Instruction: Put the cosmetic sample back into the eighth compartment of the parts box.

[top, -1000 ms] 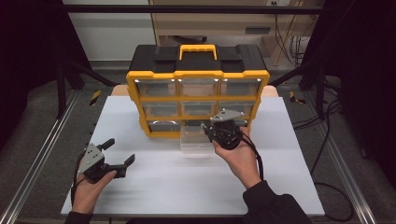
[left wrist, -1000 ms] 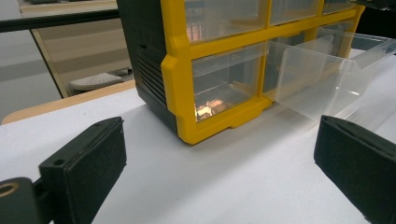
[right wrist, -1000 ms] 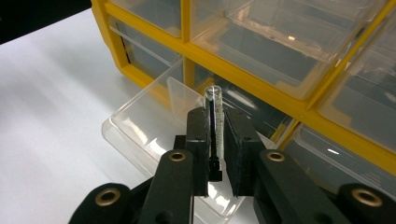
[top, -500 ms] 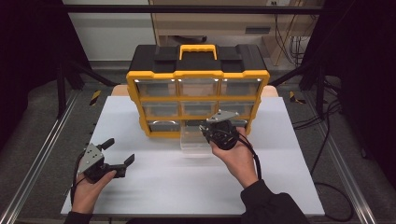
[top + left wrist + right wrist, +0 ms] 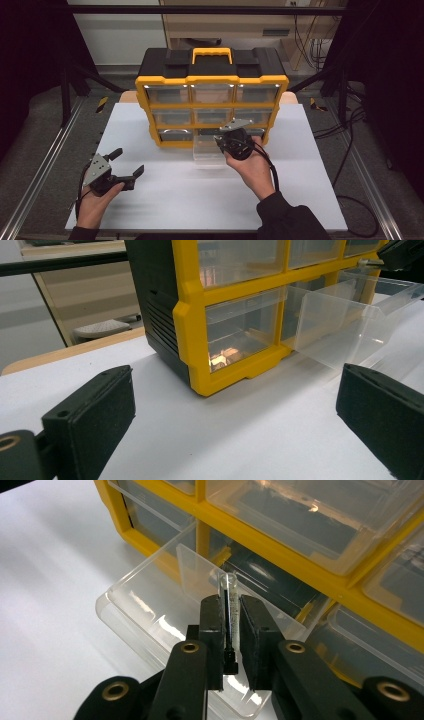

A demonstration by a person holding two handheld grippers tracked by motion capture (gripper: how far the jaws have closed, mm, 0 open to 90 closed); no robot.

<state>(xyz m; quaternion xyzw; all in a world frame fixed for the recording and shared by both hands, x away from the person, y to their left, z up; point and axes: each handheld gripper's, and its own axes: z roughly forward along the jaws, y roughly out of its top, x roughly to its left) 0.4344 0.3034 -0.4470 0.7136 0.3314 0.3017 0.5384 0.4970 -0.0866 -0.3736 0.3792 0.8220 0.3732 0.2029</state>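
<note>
A yellow and black drawer cabinet point(image 5: 212, 80) stands at the back of the white table. Its bottom middle clear drawer point(image 5: 206, 151) is pulled out onto the table. My right gripper point(image 5: 227, 141) hangs over that drawer, shut on a thin clear tube point(image 5: 229, 587) with a black end. The tube stands upright between the pads, above the drawer's inside point(image 5: 145, 610). My left gripper point(image 5: 128, 161) rests low at the table's front left, open with nothing between its jaws. In the left gripper view the left gripper point(image 5: 235, 410) faces the cabinet's corner point(image 5: 192, 315) and the open drawer point(image 5: 340, 325).
The white table top point(image 5: 200, 200) lies bare between the two hands and the front edge. Metal rails point(image 5: 40, 170) run along both sides of the table. Cables point(image 5: 350, 125) lie on the floor at the right.
</note>
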